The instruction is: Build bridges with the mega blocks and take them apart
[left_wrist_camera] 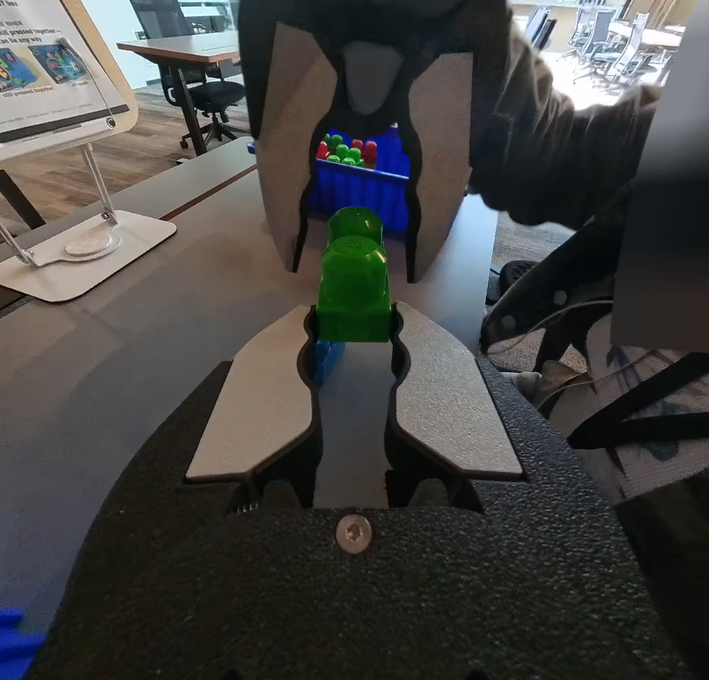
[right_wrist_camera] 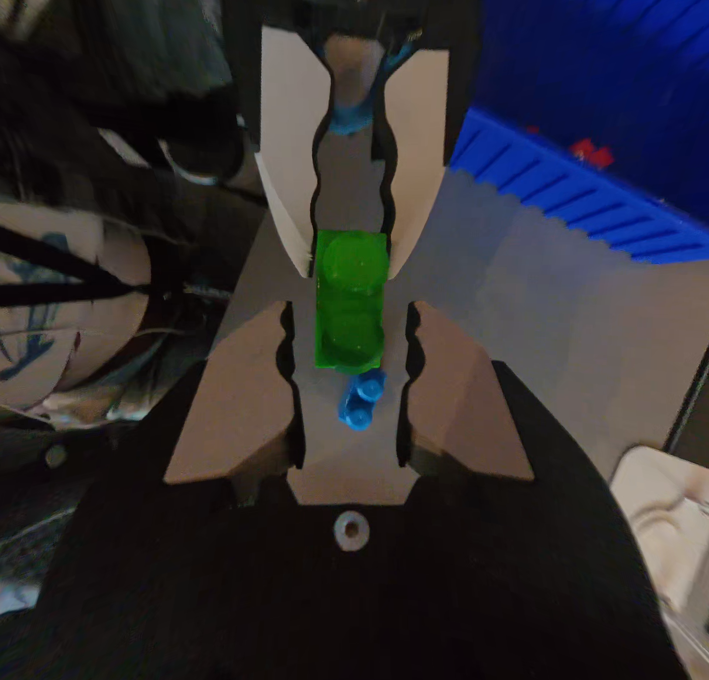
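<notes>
A green two-stud block [left_wrist_camera: 355,297] is clamped at its near end between my left gripper [left_wrist_camera: 353,308], which is shut on it. My right gripper [left_wrist_camera: 353,274] comes in from the opposite side, open, its fingers either side of the block's far end without touching. In the right wrist view the green block [right_wrist_camera: 349,308] lies between my open right gripper [right_wrist_camera: 350,308] and the left gripper [right_wrist_camera: 349,274] that holds it. A small blue two-stud block [right_wrist_camera: 360,400] lies on the table below; it also shows under the green block in the left wrist view [left_wrist_camera: 326,362].
A blue ribbed bin [left_wrist_camera: 360,193] with red and green blocks stands behind on the grey table [left_wrist_camera: 153,335]; it shows at the upper right in the right wrist view [right_wrist_camera: 575,201]. A sheet on a tilted stand [left_wrist_camera: 57,66] is at the left. A person's sleeve [left_wrist_camera: 537,124] is at the right. The grippers are tip to tip, or close to it.
</notes>
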`<state>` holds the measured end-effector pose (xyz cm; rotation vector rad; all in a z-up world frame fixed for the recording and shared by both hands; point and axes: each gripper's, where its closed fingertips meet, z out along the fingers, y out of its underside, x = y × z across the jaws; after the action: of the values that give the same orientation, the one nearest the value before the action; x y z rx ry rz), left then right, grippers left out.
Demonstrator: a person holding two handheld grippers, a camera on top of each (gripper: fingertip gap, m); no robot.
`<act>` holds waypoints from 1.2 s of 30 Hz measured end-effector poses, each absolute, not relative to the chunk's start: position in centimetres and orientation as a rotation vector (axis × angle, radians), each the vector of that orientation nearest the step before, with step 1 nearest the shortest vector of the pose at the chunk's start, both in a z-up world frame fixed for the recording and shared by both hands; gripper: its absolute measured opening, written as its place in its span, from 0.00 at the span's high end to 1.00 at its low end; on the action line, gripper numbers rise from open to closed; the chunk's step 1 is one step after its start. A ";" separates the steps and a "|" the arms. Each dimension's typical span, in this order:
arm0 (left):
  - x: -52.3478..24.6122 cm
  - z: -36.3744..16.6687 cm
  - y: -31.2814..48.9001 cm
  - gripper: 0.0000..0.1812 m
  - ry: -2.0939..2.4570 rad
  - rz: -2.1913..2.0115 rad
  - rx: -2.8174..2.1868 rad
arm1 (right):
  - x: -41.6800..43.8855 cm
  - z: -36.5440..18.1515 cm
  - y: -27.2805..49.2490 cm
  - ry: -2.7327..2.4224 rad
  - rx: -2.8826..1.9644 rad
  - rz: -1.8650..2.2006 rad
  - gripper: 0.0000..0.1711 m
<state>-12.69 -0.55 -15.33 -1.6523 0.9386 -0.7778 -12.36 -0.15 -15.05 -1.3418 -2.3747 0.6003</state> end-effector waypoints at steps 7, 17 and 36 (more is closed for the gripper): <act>-12.6 -15.5 -0.8 0.81 0.950 -0.765 -1.653 | -12.4 -15.9 -0.4 -2.569 -1.403 0.297 0.73; -12.9 -14.9 -1.1 0.81 0.929 -0.786 -1.617 | -12.7 -16.0 -0.7 -2.569 -1.446 0.281 0.79; -18.7 -15.5 -0.1 0.80 0.746 -0.684 -1.735 | -6.0 -24.9 6.9 -2.205 -1.899 0.022 0.79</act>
<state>-18.69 -0.10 -15.45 -1.7355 0.7462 -0.6844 -5.98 6.92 -24.86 -1.8987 -2.2049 0.0221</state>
